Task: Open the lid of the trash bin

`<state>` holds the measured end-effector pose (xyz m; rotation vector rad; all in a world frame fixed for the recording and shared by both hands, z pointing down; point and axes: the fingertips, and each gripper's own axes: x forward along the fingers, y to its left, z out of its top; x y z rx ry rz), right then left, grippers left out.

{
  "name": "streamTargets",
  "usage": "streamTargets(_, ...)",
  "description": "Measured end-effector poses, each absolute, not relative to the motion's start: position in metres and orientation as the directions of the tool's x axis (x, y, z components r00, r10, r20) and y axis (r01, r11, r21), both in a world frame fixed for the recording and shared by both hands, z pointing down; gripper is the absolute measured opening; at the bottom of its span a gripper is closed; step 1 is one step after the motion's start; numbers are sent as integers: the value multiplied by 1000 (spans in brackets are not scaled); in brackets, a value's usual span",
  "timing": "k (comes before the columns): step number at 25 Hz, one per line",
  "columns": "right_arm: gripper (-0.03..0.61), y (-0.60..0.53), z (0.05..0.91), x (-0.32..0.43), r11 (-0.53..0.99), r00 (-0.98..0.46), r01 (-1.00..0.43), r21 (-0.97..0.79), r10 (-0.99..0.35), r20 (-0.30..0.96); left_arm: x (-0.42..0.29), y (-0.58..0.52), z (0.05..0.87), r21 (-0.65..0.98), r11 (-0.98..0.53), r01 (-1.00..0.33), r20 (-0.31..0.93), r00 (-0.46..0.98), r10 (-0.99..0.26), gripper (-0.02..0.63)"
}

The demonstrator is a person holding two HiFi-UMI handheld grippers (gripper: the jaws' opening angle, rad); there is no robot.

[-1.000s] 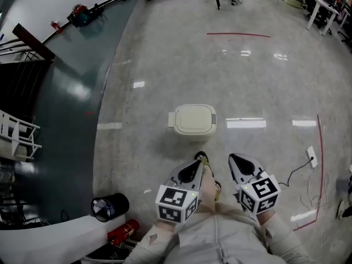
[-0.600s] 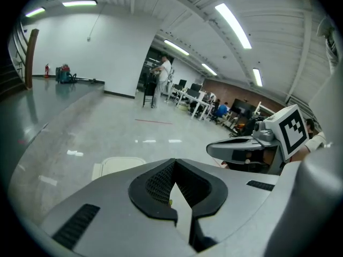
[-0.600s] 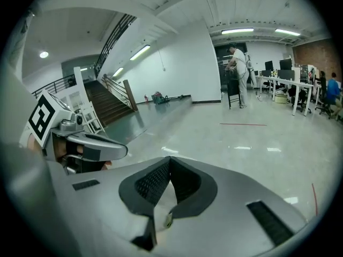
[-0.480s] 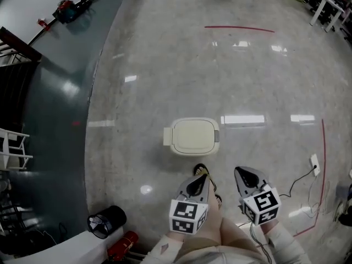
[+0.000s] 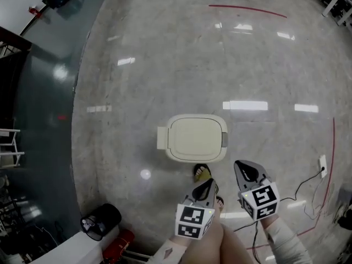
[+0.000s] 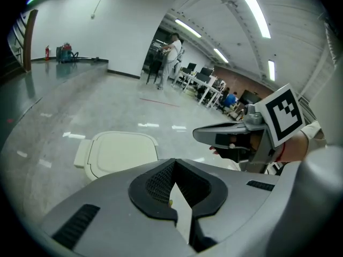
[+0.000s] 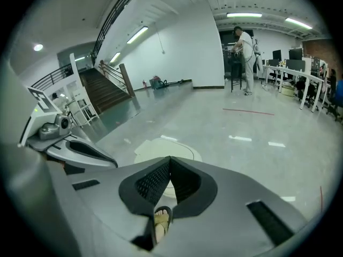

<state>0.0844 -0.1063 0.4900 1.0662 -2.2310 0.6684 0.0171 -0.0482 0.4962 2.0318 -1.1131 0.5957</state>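
A cream trash bin (image 5: 195, 137) stands on the polished floor with its lid down flat; a small tab sticks out on its left side. Both grippers hang just short of the bin's near edge, touching nothing. My left gripper (image 5: 205, 185) is shut with nothing in it, and its own view shows the bin (image 6: 120, 151) ahead and to the left of its tips (image 6: 174, 163). Also shut and holding nothing, my right gripper (image 5: 244, 168) points at the bin's near right corner. In its view the bin (image 7: 163, 149) lies just beyond the tips (image 7: 170, 158).
A sandalled foot (image 5: 202, 173) is planted by the bin's near edge. A black cylinder (image 5: 100, 220) and a red extinguisher (image 5: 121, 239) lie at the lower left. A cable and socket (image 5: 322, 163) sit at the right. A darker green floor strip (image 5: 38, 120) runs along the left.
The person has stepped forward: the bin has grown larger and come closer to both grippers. The lid stays down and both grippers stay shut.
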Motion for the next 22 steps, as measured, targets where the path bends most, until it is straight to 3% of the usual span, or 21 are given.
streamTargets(11, 4, -138, 611, 76, 562, -468, -811, -159, -462, 753, 10, -63, 583, 379, -349, -857, 721, 509, -470, 2)
streamTargets(22, 4, -151, 661, 82, 571, -416, -810, -130, -405, 814, 9, -65, 605, 401, -337, -852, 735, 519, -438, 2)
